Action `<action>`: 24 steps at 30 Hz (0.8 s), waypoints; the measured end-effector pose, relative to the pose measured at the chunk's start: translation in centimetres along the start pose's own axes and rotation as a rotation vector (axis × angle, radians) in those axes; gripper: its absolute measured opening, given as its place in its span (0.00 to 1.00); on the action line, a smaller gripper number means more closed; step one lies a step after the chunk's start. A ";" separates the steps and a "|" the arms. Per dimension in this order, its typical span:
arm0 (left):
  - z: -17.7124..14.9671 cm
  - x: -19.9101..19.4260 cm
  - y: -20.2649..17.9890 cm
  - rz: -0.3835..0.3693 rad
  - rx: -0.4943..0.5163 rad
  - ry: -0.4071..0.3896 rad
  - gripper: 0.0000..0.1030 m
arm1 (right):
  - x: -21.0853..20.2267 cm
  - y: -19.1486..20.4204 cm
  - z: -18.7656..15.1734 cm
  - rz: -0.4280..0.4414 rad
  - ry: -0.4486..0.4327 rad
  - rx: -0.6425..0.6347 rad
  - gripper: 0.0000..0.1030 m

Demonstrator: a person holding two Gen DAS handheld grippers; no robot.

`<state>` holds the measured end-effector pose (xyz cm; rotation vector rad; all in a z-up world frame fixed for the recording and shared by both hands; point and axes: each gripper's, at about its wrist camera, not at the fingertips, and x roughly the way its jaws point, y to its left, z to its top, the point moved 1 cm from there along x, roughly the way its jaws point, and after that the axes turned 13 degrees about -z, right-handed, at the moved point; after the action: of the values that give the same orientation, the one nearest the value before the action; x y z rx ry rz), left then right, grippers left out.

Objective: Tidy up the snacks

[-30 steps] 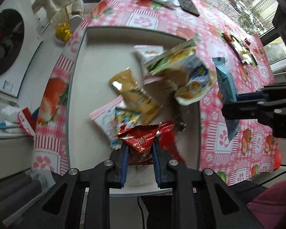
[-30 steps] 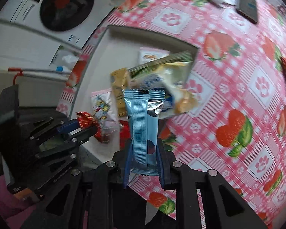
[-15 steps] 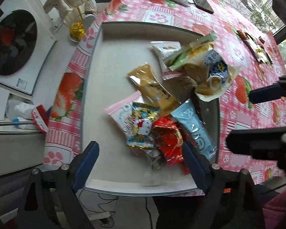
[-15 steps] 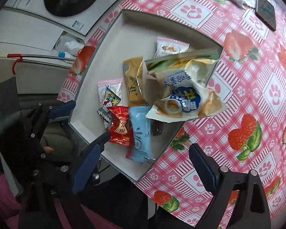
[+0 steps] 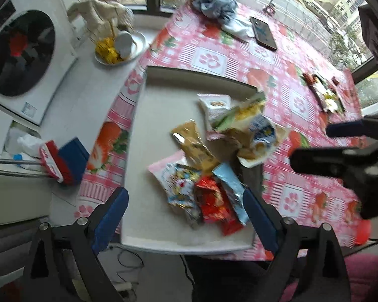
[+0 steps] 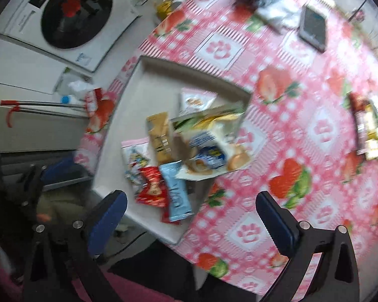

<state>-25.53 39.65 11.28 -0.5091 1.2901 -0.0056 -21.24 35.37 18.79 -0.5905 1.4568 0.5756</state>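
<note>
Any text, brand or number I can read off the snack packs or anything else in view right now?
Nothing reads clearly; both views are motion-blurred.
Light blue packet: white lettering, blurred.
Large chip bag: blue logo with characters, unreadable.
Red packet: print too smeared.
Gold packet: small label blocks, too small.
Washing machine: sticker and panel, illegible.

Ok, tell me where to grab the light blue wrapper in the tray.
Probably pinch the light blue wrapper at its near crimped end, coming from the tray's open front edge. It lies flat, its far end under the big chip bag and beside the red packet.
</note>
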 end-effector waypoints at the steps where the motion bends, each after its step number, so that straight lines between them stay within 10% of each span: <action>1: 0.1 -0.2 -0.2 -0.009 0.000 0.012 0.91 | -0.3 0.0 0.0 -0.017 -0.009 0.004 1.00; 13: -0.3 -0.7 -1.5 0.155 0.007 0.033 0.91 | -0.5 -0.8 -0.9 -0.021 -0.007 0.055 1.00; 24: -0.1 -1.2 -1.7 0.156 -0.010 0.025 0.91 | -0.2 0.0 -1.4 -0.018 0.015 0.030 1.00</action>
<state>-25.50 38.45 12.97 -0.4173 1.3519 0.1249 -22.24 34.46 18.91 -0.5853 1.4698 0.5354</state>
